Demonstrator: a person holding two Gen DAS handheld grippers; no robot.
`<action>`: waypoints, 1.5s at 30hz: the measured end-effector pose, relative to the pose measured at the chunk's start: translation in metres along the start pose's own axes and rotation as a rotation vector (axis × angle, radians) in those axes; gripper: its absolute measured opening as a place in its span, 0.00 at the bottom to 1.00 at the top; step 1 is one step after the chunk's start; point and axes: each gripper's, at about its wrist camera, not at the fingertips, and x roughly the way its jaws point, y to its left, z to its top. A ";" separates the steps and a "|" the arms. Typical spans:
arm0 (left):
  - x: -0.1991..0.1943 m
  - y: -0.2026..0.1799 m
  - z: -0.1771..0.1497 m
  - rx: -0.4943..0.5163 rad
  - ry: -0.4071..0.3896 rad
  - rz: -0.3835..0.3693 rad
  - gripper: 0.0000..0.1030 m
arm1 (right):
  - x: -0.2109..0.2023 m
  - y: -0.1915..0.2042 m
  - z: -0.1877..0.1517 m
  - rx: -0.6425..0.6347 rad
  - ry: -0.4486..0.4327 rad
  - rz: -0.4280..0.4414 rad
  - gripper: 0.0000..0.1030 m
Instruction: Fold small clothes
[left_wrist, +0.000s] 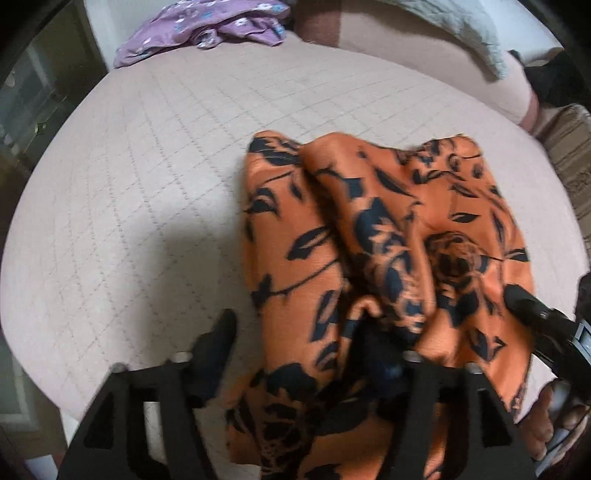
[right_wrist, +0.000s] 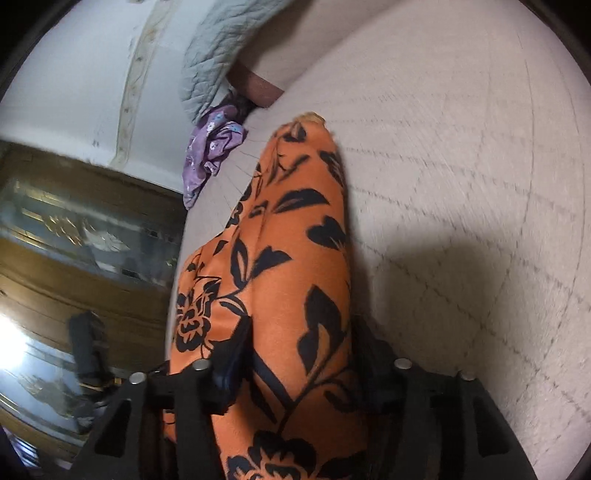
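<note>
An orange garment with black flowers (left_wrist: 369, 229) lies bunched in ridges on the pale quilted bed (left_wrist: 147, 166). My left gripper (left_wrist: 295, 328) stands open over its near edge. Its left finger (left_wrist: 218, 343) rests free over the bedspread, and the right finger is buried under a fold. In the right wrist view the same garment (right_wrist: 295, 240) bulges loosely up between the spread fingers of my right gripper (right_wrist: 303, 328), which is open. Its left finger (right_wrist: 236, 350) shows beside the cloth; the right one is mostly covered. One right-gripper finger (left_wrist: 524, 302) lies on the garment's right edge.
A purple flowered garment (left_wrist: 199, 29) is crumpled at the far corner of the bed (right_wrist: 210, 155). A grey-blue quilt (left_wrist: 469, 26) is heaped at the back. A wooden cabinet with glass (right_wrist: 74, 229) stands beside the bed. A hand (left_wrist: 543, 417) holds the right gripper.
</note>
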 end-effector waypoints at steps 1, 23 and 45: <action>-0.001 0.009 0.001 -0.014 0.008 -0.019 0.71 | -0.001 0.000 0.000 -0.007 0.001 -0.001 0.56; -0.104 -0.067 -0.013 0.159 -0.267 -0.027 0.24 | -0.082 0.044 -0.012 -0.271 -0.291 0.002 0.39; -0.124 -0.110 -0.023 0.211 -0.362 0.048 0.24 | -0.108 0.032 0.000 -0.193 -0.387 0.035 0.39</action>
